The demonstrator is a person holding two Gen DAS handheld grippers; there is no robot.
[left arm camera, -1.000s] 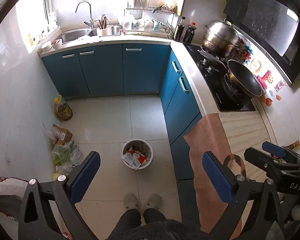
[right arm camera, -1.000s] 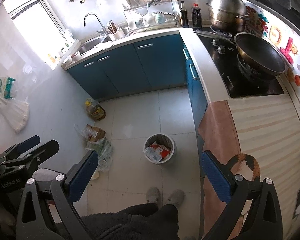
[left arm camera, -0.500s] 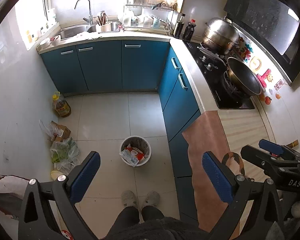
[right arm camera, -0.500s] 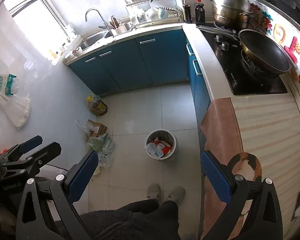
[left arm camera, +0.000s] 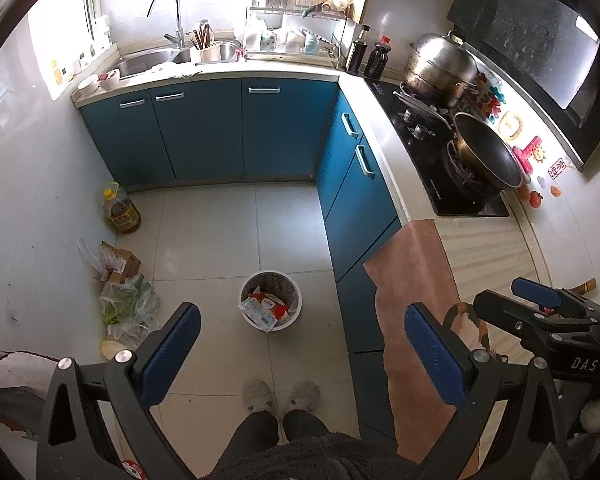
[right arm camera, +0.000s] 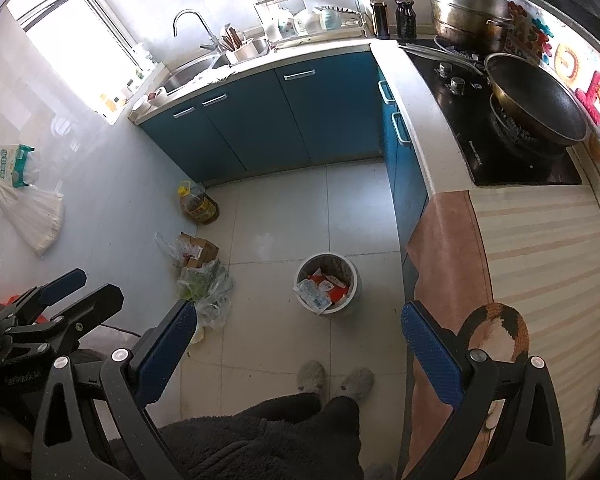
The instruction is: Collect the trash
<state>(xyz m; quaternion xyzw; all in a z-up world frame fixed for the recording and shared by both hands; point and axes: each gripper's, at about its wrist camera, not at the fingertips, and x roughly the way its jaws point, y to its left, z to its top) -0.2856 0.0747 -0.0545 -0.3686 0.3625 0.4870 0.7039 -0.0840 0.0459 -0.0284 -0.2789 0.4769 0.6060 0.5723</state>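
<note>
Only "DAS" read clearly, on the right gripper (left arm camera: 540,312). Both it and the left gripper (left arm camera: 300,340) gaped wide, empty. The trash bin (left arm camera: 271,306) stood at twelve o'clock between the left fingers, well below.

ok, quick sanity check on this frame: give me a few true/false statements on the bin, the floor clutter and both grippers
1. The trash bin stands on the floor and holds wrappers. True.
2. The left gripper is shut on a wrapper. False: its jaws are wide apart and hold nothing.
3. The oil bottle stands upright by the blue cabinets. True.
4. The right gripper is open and empty. True.
5. The wok sits in the sink. False: it rests on the stove burner.
6. The plastic bag of greens is inside the bin. False: it lies on the floor by the wall, apart from the bin.
</note>
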